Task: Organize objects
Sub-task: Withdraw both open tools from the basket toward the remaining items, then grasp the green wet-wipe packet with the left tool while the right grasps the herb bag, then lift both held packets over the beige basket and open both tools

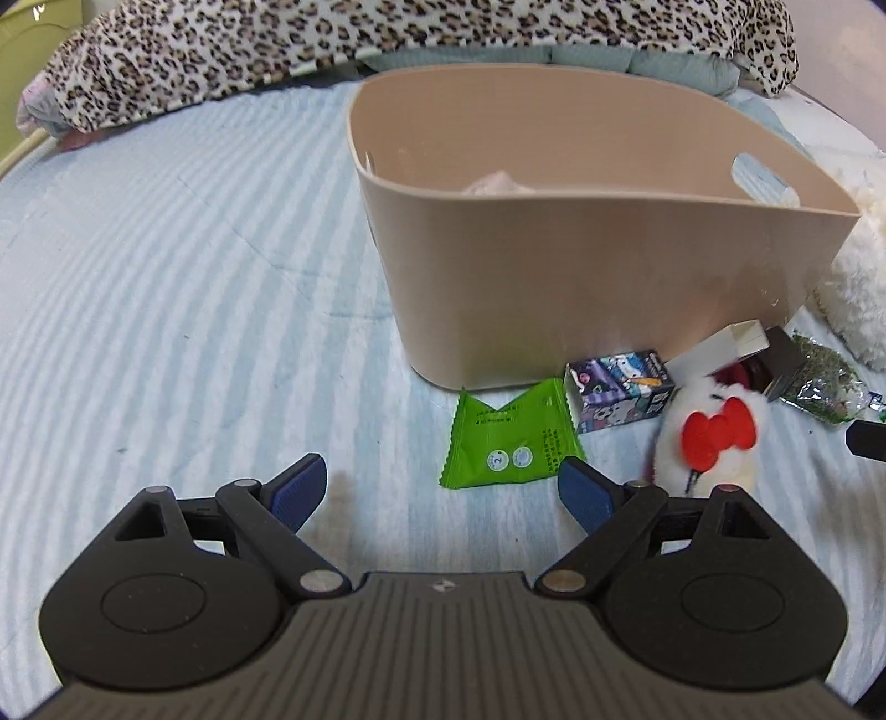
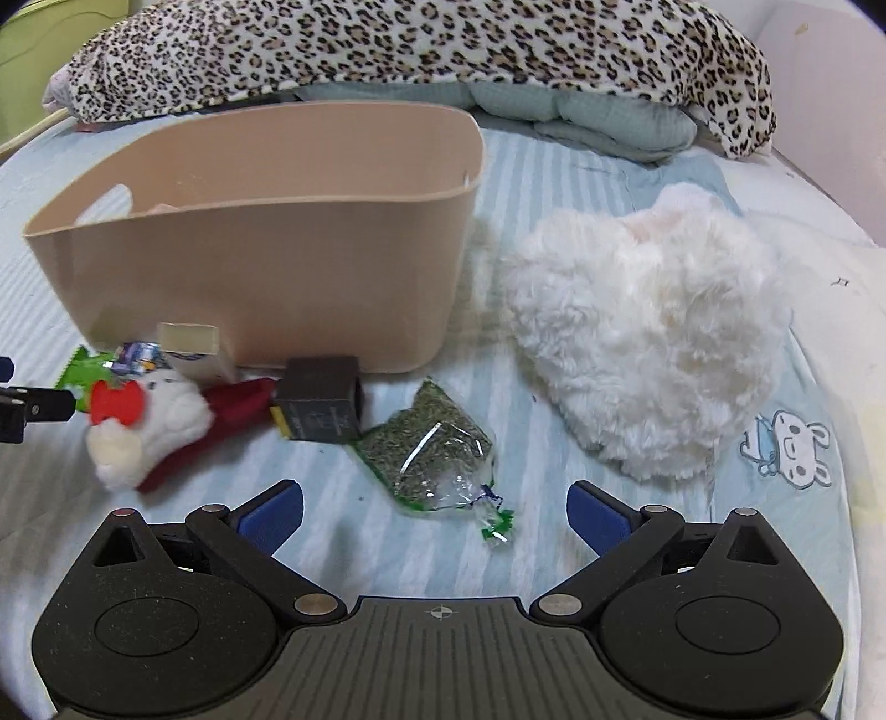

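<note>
A beige plastic bin [image 1: 581,266] stands on the striped bed; it also shows in the right wrist view [image 2: 266,266]. In front of it lie a green sachet [image 1: 506,437], a small purple cartoon box [image 1: 617,390], a white plush with a red bow [image 1: 711,437], a white carton [image 1: 725,346], a dark box [image 2: 321,407] and a clear bag of green flakes [image 2: 437,451]. My left gripper [image 1: 443,487] is open and empty, just short of the green sachet. My right gripper [image 2: 434,512] is open and empty, just short of the flake bag.
A big fluffy white plush [image 2: 653,343] lies right of the bin. A leopard-print blanket [image 2: 421,50] and a teal quilt [image 2: 603,122] are piled at the far side. Something pale lies inside the bin [image 1: 498,183].
</note>
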`<state>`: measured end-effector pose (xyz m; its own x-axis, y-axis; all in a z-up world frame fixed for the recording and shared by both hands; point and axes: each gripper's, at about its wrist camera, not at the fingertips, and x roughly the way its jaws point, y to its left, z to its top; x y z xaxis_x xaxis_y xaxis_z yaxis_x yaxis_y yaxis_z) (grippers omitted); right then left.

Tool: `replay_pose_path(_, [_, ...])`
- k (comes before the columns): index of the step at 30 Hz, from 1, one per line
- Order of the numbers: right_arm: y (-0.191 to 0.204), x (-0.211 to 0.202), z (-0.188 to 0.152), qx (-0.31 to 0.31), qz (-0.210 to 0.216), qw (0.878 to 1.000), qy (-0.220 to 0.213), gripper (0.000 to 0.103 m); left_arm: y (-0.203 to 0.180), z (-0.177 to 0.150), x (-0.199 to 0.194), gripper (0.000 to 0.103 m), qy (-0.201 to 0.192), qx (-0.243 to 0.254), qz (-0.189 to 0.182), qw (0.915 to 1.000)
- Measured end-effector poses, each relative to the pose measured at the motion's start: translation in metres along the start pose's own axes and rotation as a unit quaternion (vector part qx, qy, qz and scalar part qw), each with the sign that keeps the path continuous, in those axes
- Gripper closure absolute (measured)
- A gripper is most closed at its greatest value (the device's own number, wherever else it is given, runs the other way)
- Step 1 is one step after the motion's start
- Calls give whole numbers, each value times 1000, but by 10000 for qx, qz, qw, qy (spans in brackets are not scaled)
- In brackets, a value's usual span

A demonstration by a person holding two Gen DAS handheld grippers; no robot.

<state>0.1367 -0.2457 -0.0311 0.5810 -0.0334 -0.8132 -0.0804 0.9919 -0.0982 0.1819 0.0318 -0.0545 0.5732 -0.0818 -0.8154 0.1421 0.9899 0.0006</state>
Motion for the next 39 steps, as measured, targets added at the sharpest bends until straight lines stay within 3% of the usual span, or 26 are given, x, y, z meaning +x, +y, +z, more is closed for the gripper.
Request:
replay_pose_path(12, [-5,44,10,-52,74,9999,100,2,2,9,29,12,-41,-125,-254,9996])
replay_pose_path(15, [-6,51,13,-59,134,9999,85,11,-2,10,33,15,-74,7,-251,9997])
replay_pose_path(18, [-8,58,13,18,224,9997,90,19,-8,9,33,33,-141,109,-319,9993])
replay_pose_path(21, [-9,57,13,48,287,9996,24,39,-14,8,31,52,-205,276,-487,9982])
replay_pose_path(24, [-7,54,12,-36,291,9996,-24,45,-17,7,30,57,-251,414,-489,9976])
replay_pose_path(26, [-6,51,10,-53,286,9996,-62,58,-16,5,29,64,-272,398,-556,9973])
replay_pose_path(27, [-5,49,9,-62,280,9996,-84,58,-16,4,28,68,-282,379,-612,9970])
replay_pose_path(34, [1,31,3,-157,260,9994,-151,78,-13,-4,17,73,-296,385,-611,9970])
replay_pose_path(39, [0,13,2,-124,266,9992,-271,83,-13,-6,1,74,-327,314,-589,9972])
